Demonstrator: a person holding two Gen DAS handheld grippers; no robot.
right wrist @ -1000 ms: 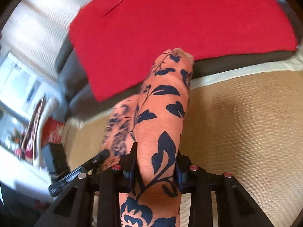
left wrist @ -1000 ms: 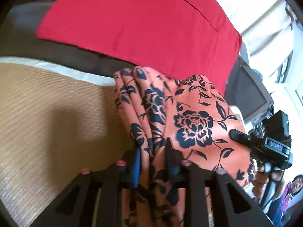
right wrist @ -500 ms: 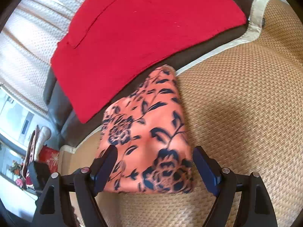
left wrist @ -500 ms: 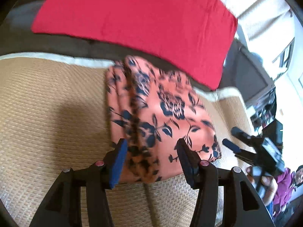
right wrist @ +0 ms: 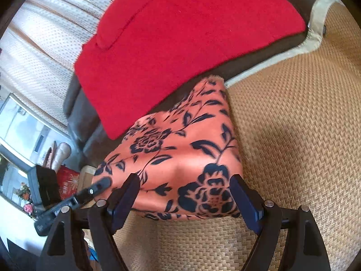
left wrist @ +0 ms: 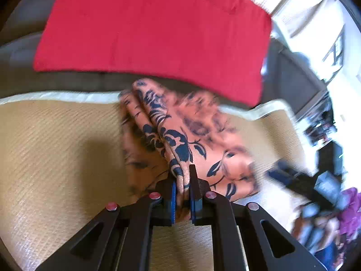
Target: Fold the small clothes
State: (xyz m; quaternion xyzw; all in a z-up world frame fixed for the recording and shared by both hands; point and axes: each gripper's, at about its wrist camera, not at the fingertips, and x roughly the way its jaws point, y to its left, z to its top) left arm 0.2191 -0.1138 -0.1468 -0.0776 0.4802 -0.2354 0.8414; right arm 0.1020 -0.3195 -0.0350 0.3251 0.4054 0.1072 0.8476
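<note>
A: What is nearest in the two wrist views?

B: The left hand-held gripper (left wrist: 182, 194). Its jaws are closing, and the blue pads pinch a bunched edge of the orange floral garment (left wrist: 180, 135) between them. The right hand-held gripper (right wrist: 183, 199) stands wide, with the garment's near edge between its fingers; the pads do not press on it.

A: Where does the garment lie?

B: On a woven tan mat (right wrist: 293, 146), folded into a compact bundle. In the right view the orange floral garment (right wrist: 180, 153) is broad at the near end and narrows toward a far corner. Its long axis runs from near to far, leaning slightly right, and the far tip reaches the mat's pale border (right wrist: 259, 67).

A: And beyond it?

B: A dark couch back (left wrist: 67, 79) with a red cloth (right wrist: 180, 33) spread over it, just past the garment's far end. Farther off are pale curtains (right wrist: 45, 45). In the left view, the scene's right side is blurred.
</note>
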